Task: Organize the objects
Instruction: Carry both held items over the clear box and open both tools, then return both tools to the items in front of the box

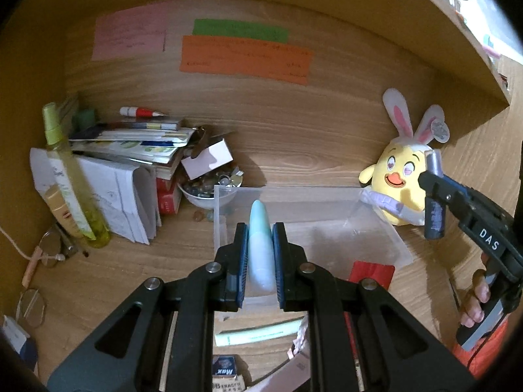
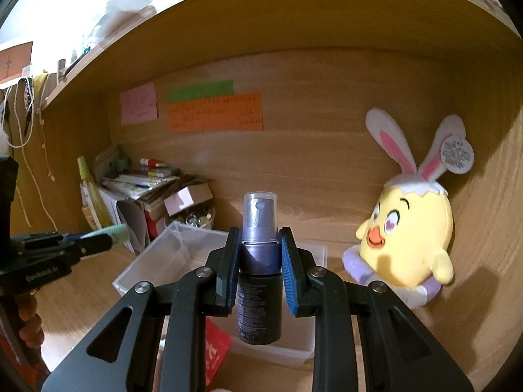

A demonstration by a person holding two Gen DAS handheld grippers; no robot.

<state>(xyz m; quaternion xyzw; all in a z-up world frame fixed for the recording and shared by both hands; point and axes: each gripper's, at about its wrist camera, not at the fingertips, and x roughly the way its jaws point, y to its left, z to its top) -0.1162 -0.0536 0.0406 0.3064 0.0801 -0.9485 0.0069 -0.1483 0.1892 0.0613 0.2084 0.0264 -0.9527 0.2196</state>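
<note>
So there's a clear rectangular plastic bin sitting on the wooden desk, empty, just beside a yellow chick plush with bunny ears. My right gripper is clamped on a dark purple spray bottle above the bin; my left gripper pinches a pale blue-green tube.

the left tool is clamped tight, pointing down and away. the right tool is clamped too, angled less steeply, a hand gripping its handle.
</note>
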